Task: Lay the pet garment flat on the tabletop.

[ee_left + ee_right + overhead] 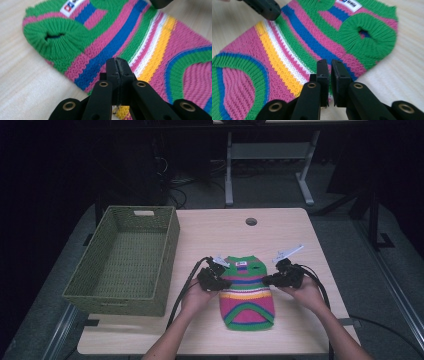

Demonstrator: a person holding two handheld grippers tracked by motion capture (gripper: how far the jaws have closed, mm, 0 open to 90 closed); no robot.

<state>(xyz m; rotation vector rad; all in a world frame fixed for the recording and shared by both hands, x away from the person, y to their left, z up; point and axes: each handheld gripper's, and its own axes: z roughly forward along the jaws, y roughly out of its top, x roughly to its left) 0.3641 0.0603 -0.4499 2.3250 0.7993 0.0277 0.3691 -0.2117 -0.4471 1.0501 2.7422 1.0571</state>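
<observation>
Striped knitted sweater (247,290), small enough for a pet, spread flat on a pale wooden table (280,227), neck end toward the far edge, hem toward the person. Bands of green, pink, blue, white and yellow; white label (241,264) at the collar. Ribbed green armholes at both upper corners, seen close in each gripper view.

Left gripper (216,281) at the sweater's left edge, right gripper (276,279) at its right edge, both level with the middle stripes. Probably placed opposite each other so as to lift or fold the garment evenly from both sides.

Left gripper view: jaws pressed fully together, tips over the blue and pink stripes at the sweater's edge (110,47); appears clamped on the knit, though any pinched fabric hidden below the jaws. Right gripper view: jaws nearly together with a narrow slit between them, tips at the pink edge (319,45); whether cloth sits between them cannot be told.

Green woven basket (125,265) at the table's left, well apart from the sweater, likely its destination.
</observation>
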